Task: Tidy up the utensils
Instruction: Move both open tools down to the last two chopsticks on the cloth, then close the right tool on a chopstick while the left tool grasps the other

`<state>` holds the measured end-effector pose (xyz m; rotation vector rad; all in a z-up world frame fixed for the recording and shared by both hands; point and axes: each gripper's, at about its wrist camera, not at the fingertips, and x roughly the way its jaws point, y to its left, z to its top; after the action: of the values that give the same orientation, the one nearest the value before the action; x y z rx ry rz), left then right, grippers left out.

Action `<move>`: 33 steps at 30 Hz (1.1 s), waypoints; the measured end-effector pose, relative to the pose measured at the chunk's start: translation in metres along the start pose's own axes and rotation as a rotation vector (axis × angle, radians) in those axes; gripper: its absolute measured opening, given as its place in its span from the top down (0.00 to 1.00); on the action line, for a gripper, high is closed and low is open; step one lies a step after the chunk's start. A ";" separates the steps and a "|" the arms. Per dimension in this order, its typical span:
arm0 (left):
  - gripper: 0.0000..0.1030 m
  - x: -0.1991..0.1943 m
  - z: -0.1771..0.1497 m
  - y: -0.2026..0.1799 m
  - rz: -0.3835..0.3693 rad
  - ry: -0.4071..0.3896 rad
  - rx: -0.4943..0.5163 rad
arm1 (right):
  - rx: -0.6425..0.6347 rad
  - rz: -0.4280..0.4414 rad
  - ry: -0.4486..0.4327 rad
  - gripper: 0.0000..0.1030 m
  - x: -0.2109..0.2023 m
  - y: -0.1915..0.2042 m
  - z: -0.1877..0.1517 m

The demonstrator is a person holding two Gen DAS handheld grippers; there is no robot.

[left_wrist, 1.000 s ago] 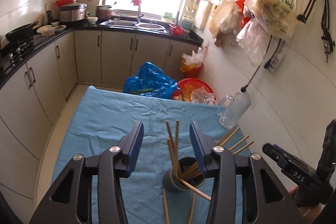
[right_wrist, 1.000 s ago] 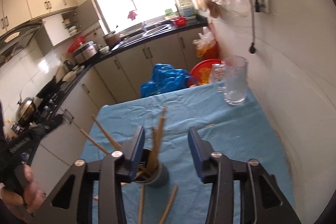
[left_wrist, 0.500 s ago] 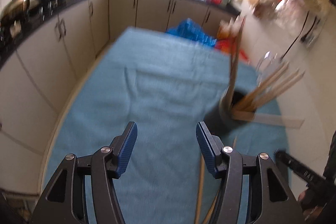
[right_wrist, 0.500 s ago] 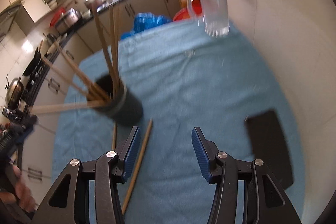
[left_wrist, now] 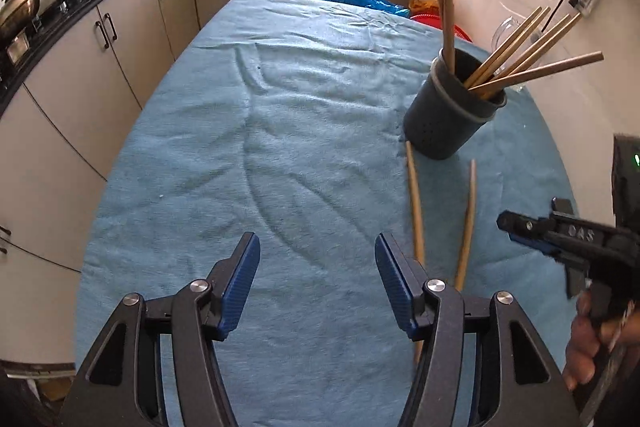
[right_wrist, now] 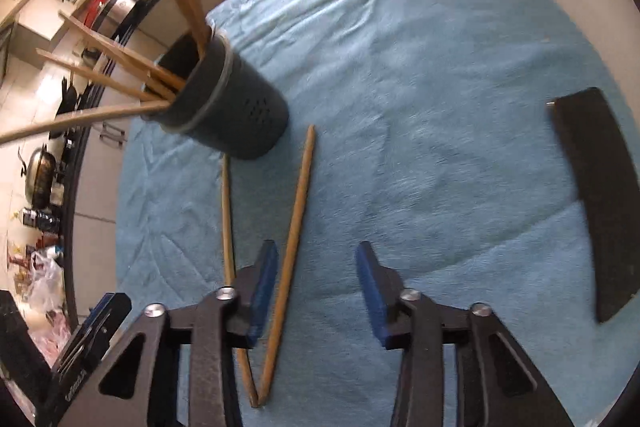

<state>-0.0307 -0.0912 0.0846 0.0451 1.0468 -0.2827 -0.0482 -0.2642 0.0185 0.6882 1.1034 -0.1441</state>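
Below right tool (right_wrist: 316, 287), two loose chopsticks (right_wrist: 294, 227), holder (right_wrist: 236, 111) beyond

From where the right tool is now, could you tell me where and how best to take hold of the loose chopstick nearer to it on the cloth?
Grip that chopstick around mid-length, coming straight down from above with the fingers either side of its thin shaft. It lies flat on the cloth, and its near tip meets the other chopstick, so the splayed middle is clearer. The right tool, jaws just closing, has it just inside its left finger.
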 end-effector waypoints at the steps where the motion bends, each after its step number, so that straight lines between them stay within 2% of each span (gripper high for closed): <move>1: 0.43 -0.001 0.000 0.003 0.004 -0.002 0.002 | -0.007 -0.003 0.001 0.67 0.003 0.005 0.000; 4: 0.43 -0.003 -0.002 0.014 0.008 -0.004 0.007 | -0.036 -0.021 -0.001 0.69 0.015 0.018 0.003; 7: 0.43 -0.002 -0.001 0.022 0.012 -0.004 0.017 | -0.052 -0.042 0.010 0.75 0.030 0.027 0.008; 9: 0.43 0.000 0.000 0.026 0.010 0.001 0.023 | -0.057 -0.063 0.021 0.88 0.039 0.031 0.011; 11: 0.43 0.003 0.003 0.028 -0.003 0.008 0.026 | -0.058 -0.086 0.024 0.92 0.045 0.034 0.013; 16: 0.43 0.016 0.013 0.019 -0.062 0.045 0.040 | -0.040 -0.100 0.012 0.93 0.038 0.023 0.013; 21: 0.43 0.040 0.023 -0.010 -0.172 0.124 0.057 | -0.010 -0.122 -0.009 0.93 0.017 -0.002 0.006; 27: 0.43 0.075 0.033 -0.048 -0.210 0.197 0.087 | 0.024 -0.134 -0.032 0.93 -0.011 -0.029 -0.009; 28: 0.44 0.079 0.035 -0.052 -0.213 0.203 0.087 | 0.030 -0.133 -0.035 0.93 -0.014 -0.032 -0.011; 31: 0.56 0.094 0.038 -0.068 -0.191 0.222 0.100 | 0.036 -0.132 -0.044 0.93 -0.023 -0.038 -0.018; 33: 0.68 0.102 0.039 -0.075 -0.189 0.234 0.106 | 0.035 -0.129 -0.049 0.93 -0.027 -0.040 -0.020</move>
<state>0.0312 -0.1919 0.0237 0.0756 1.2704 -0.5137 -0.0942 -0.2904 0.0188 0.6412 1.1003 -0.2900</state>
